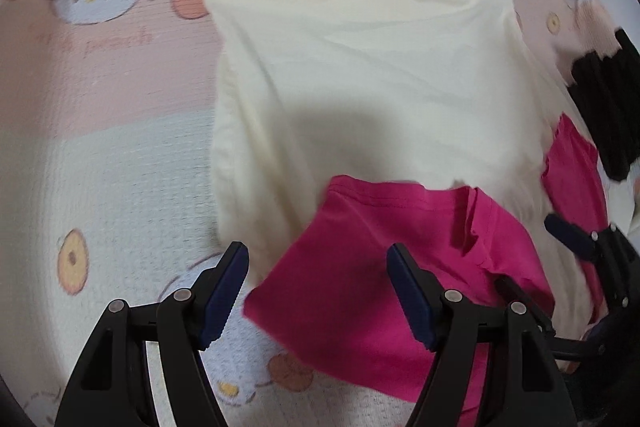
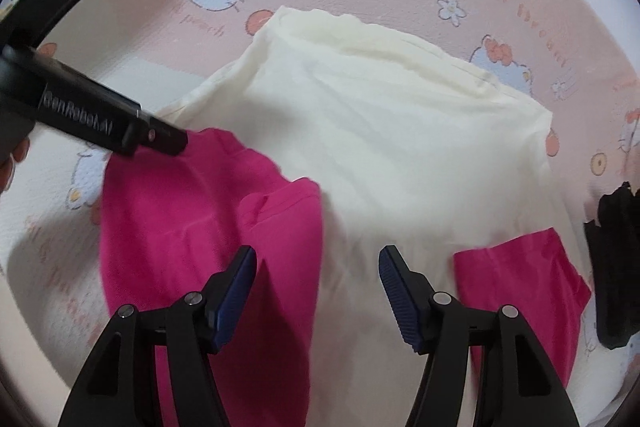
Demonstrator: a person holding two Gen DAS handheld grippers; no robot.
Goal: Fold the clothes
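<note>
Both grippers hang open over the bedsheet, holding nothing. Between the left gripper jaws lies the pink garment; the cream garment spreads ahead of the right gripper.

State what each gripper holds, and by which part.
Nothing: the left gripper and right gripper both hover open over the cream-and-pink garment.
</note>
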